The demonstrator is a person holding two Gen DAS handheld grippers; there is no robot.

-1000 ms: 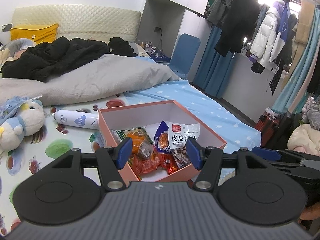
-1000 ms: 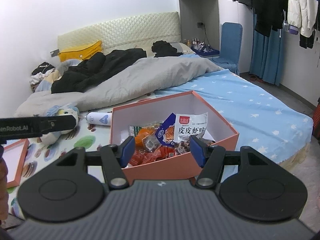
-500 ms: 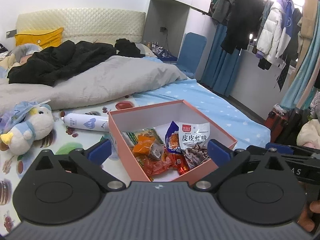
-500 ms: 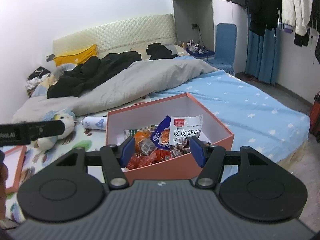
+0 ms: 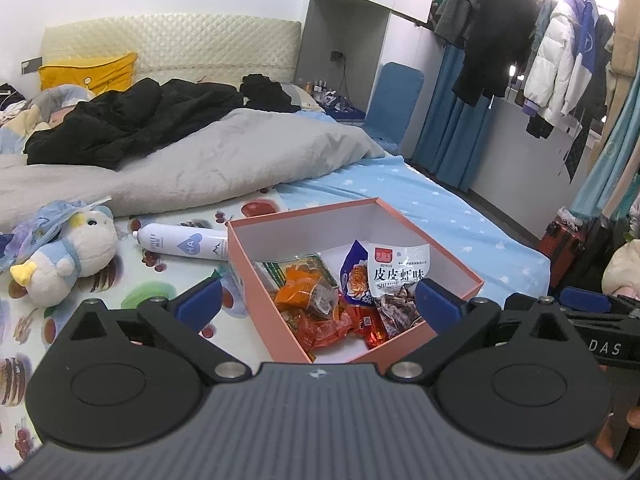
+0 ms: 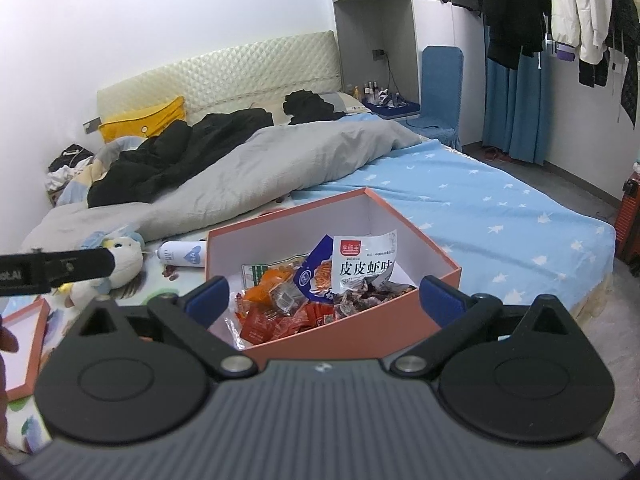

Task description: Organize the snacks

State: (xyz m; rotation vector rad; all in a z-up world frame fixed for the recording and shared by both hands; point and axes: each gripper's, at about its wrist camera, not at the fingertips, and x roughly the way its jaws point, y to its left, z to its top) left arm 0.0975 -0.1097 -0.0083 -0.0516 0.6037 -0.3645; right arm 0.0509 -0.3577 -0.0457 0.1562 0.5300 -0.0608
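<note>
A salmon-pink open box (image 5: 474, 280) (image 6: 440, 270) sits on the bed in front of both grippers. It holds a white snack packet with red label (image 5: 400, 270) (image 6: 366, 266), a blue packet (image 5: 354, 272), orange packets (image 5: 302, 284) and red packets (image 5: 332, 328). My left gripper (image 5: 318, 305) hovers over the box's near corner, open, nothing between its blue fingertips. My right gripper (image 6: 325, 300) hangs just before the box's near wall. Its jaws are opening, with nothing pressed between them.
A white spray bottle (image 5: 184, 244) and a plush toy (image 5: 68, 256) lie left of the box. The box lid (image 6: 24, 344) rests at the far left. A grey duvet (image 5: 220, 168) covers the bed behind. A red suitcase (image 5: 560, 240) stands on the floor at right.
Both grippers' jaws have spread wide: the left first, the right in the last half second. Neither hand has shifted, and the box and snacks lie as before.
</note>
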